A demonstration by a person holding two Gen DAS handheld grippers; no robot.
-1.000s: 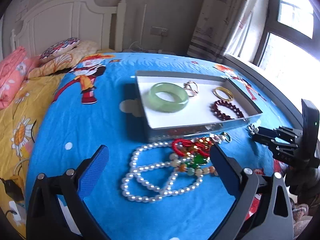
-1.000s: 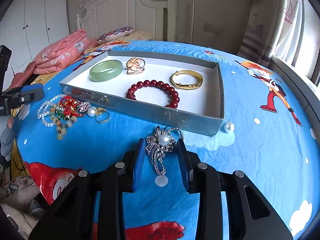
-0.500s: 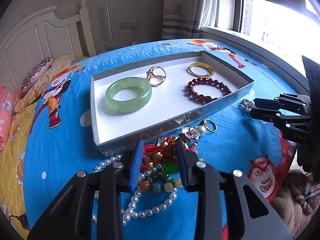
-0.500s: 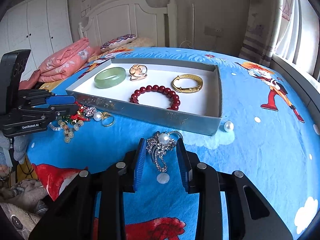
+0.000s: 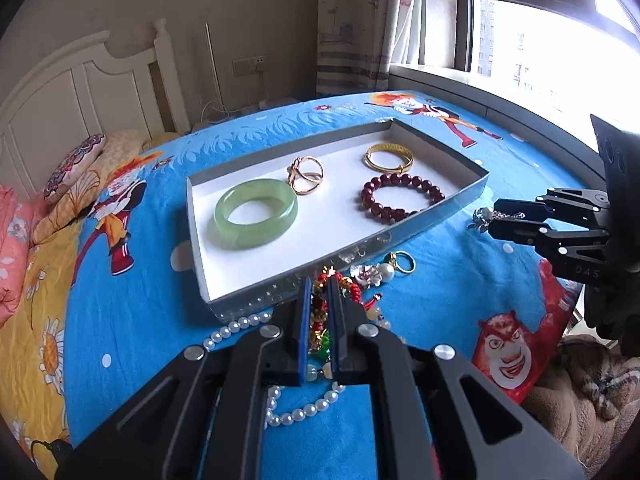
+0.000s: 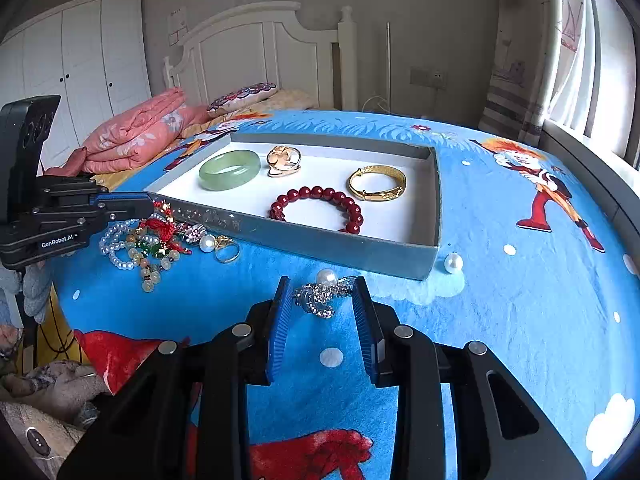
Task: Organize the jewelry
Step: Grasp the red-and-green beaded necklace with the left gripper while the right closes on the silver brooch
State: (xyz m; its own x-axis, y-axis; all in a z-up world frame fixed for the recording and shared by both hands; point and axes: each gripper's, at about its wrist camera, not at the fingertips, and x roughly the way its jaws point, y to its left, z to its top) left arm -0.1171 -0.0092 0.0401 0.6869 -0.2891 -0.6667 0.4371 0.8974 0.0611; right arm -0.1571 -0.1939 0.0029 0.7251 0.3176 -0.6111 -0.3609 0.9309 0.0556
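Your left gripper (image 5: 320, 300) jaws just closed, now pinching red charm bracelet (image 5: 326, 316); lift toward tray (image 5: 400, 236). Right gripper (image 6: 323, 300) narrow, clasping brooch (image 6: 322, 294).

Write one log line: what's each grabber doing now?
left gripper: shut on red charm | right gripper: shut on brooch | tray: four pieces

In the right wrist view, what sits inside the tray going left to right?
Green bangle → rose-gold ring → red bead bracelet → gold bangle, all inside the tray.
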